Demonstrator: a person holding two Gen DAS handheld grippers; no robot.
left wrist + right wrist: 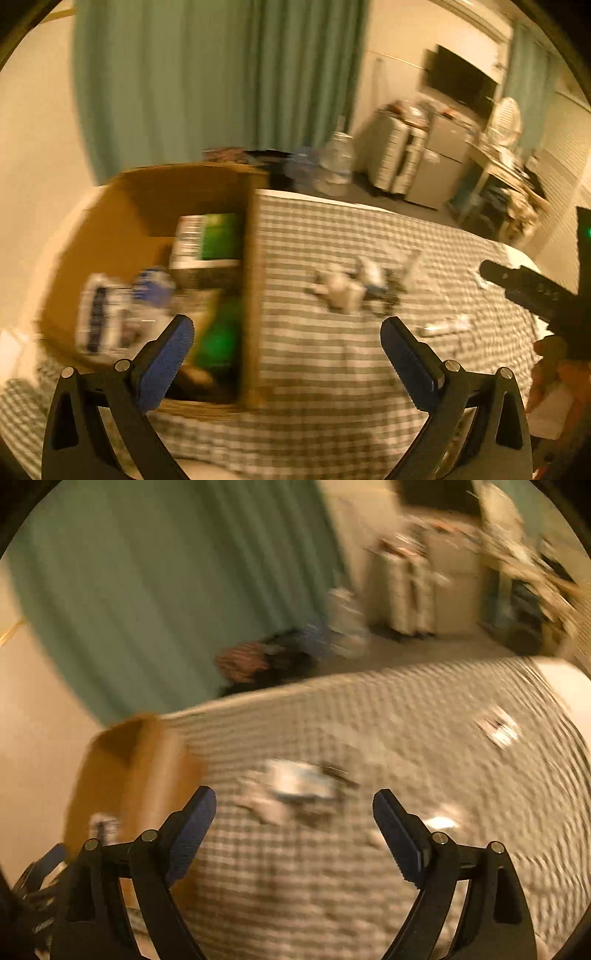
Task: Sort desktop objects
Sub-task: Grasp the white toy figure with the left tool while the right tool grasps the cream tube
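Note:
A brown cardboard box (255, 295) stands on the checked cloth (332, 369) at the left; inside lie a green and white package (207, 240), a blue and white pack (110, 314) and other blurred items. My left gripper (288, 332) is open over the box's right wall, with nothing between its fingers. A heap of small pale objects (351, 288) lies mid-cloth, and a white tube (447, 326) to its right. In the right wrist view my right gripper (295, 805) is open and empty above the cloth (406, 738), short of the blurred pale heap (295, 786). The box (140, 775) is at its left.
A small white card (498, 727) lies far right on the cloth. The other gripper's black body (535, 295) and a hand (554, 376) show at the right edge. Beyond the cloth are a green curtain (221, 74), water bottles (336, 162), white drawers (399, 155) and a dark screen (461, 81).

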